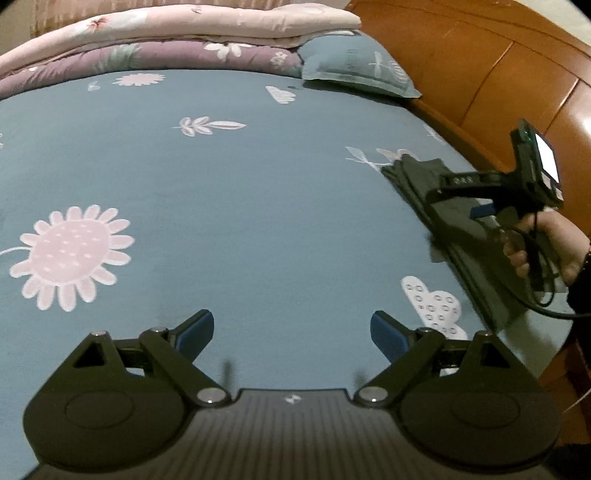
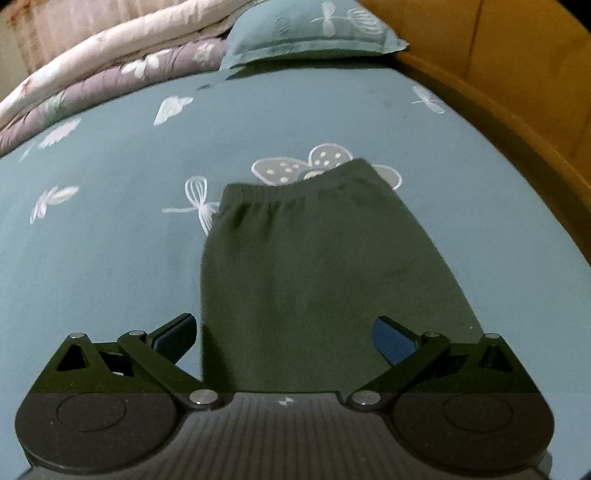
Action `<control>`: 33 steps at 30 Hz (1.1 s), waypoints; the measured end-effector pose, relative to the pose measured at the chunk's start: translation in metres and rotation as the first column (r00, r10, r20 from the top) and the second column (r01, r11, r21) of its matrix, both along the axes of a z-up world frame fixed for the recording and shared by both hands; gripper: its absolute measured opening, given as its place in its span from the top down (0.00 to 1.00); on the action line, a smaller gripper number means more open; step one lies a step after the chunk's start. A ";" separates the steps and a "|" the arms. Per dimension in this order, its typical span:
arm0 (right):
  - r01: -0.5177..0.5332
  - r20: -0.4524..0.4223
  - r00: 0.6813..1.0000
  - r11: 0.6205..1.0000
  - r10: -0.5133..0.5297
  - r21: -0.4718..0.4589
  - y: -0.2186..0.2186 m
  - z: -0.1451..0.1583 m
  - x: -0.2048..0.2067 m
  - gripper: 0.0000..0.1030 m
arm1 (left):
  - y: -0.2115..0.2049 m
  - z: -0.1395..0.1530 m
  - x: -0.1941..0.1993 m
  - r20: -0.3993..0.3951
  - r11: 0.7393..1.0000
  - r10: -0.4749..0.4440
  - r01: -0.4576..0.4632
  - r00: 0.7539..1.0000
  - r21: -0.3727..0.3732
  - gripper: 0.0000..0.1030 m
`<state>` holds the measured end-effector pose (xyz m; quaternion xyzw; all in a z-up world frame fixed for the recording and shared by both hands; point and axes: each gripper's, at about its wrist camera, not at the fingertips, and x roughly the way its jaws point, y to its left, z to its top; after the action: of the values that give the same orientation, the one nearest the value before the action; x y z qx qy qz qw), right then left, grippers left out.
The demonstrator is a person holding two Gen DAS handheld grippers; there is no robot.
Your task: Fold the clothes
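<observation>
garment: dark green trousers [image 2: 314, 266] lie flat on the bedsheet [image 2: 110, 258], waistband far, near the wooden bed frame [image 2: 517, 122].
right gripper [image 2: 284, 338]: spread wide over the near cloth, holding nothing.
left gripper [image 1: 291, 332]: wide apart, empty, over bare sheet.
risk: pinching only the top layer could leave the fold crooked.

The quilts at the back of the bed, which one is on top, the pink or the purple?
The pale pink quilt is on top; the purple flowered quilt lies folded beneath it, beside the blue-grey pillow.
</observation>
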<state>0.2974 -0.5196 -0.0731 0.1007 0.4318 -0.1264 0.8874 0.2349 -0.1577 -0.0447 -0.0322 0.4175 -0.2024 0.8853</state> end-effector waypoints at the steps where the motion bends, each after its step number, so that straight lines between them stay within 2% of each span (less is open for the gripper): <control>1: 0.006 0.007 1.000 1.000 -0.006 0.005 0.003 0.003 -0.003 0.00 | -0.001 0.001 -0.001 0.009 1.000 -0.006 0.006 1.000 -0.003 0.11; 6: -0.013 -0.007 1.000 1.000 0.013 0.010 0.019 0.010 -0.013 0.00 | -0.005 0.004 -0.006 0.054 0.999 -0.037 0.036 0.998 0.019 0.09; 10: -0.013 0.016 1.000 0.999 0.013 0.033 0.030 0.022 -0.020 0.00 | -0.003 0.007 -0.011 0.099 0.997 -0.071 0.067 0.993 0.041 0.09; 15: 0.015 0.072 0.997 0.999 -0.017 0.039 0.045 0.035 -0.059 0.00 | 0.006 0.013 -0.016 0.155 0.987 -0.156 0.146 0.975 0.072 0.08; 19: 0.056 0.115 0.991 0.997 -0.062 0.058 0.061 0.045 -0.114 0.00 | 0.015 0.018 -0.019 0.201 0.962 -0.273 0.260 0.941 0.088 0.06; 23: 0.097 0.145 0.984 0.995 -0.101 0.033 0.086 0.053 -0.179 0.00 | 0.017 0.024 -0.020 0.252 0.916 -0.401 0.385 0.881 0.110 0.03; 27: 0.128 0.157 0.980 0.992 -0.123 -0.018 0.112 0.058 -0.227 0.00 | 0.009 0.032 -0.020 0.293 0.886 -0.463 0.446 0.837 0.124 0.01; 30: 0.140 0.169 0.977 0.990 -0.133 -0.030 0.127 0.058 -0.246 0.00 | 0.004 0.030 -0.017 0.309 0.871 -0.488 0.476 0.816 0.120 0.01; 33: 0.140 0.192 0.972 0.990 -0.134 -0.021 0.132 0.054 -0.248 0.00 | -0.001 0.021 -0.011 0.286 0.867 -0.499 0.470 0.818 0.165 0.01</control>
<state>0.0493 -0.3880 -0.0194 0.1264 0.3348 -0.1846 0.9153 0.2243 -0.1591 -0.0234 0.1468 0.2717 -0.4049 0.8606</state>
